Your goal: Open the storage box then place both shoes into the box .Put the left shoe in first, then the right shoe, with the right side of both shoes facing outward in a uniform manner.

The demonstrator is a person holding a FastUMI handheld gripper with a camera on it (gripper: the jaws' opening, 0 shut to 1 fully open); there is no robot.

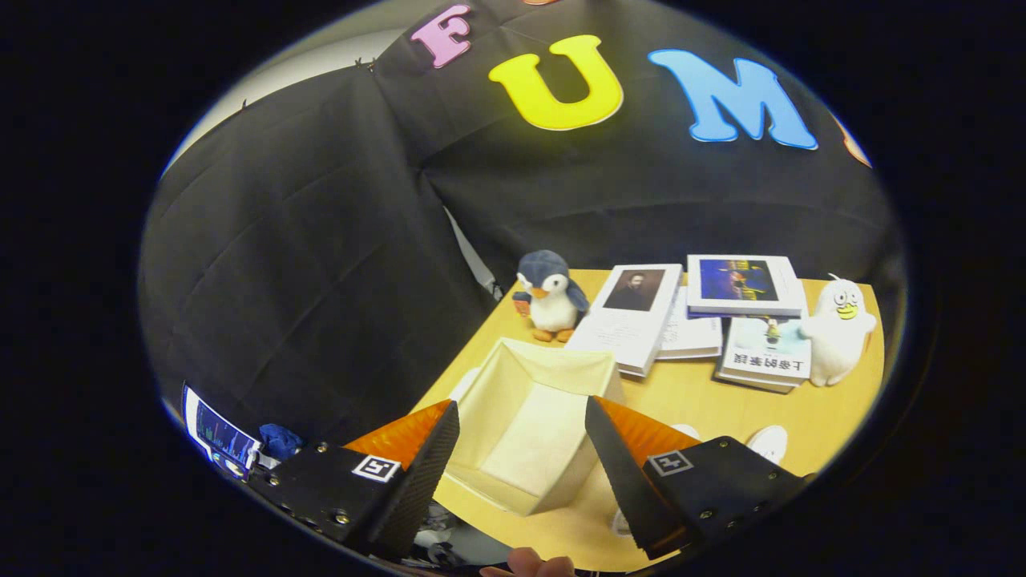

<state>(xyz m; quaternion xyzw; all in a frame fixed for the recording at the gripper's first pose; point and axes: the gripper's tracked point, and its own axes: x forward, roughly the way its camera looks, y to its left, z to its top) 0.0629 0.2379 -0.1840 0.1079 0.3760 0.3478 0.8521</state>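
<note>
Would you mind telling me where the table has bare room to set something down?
Bare wood lies between the open box and the books, running toward the white duck toy. The far edge is crowded: penguin, books, duck. The open fingers straddle the box, touching nothing.

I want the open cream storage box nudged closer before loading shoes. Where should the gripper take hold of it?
Grip the near wall of the open cream storage box, coming from above with one finger inside and one outside. Its top is open and the thin upright rim faces the open gripper, while the full box looks too wide for the fingers.
</note>
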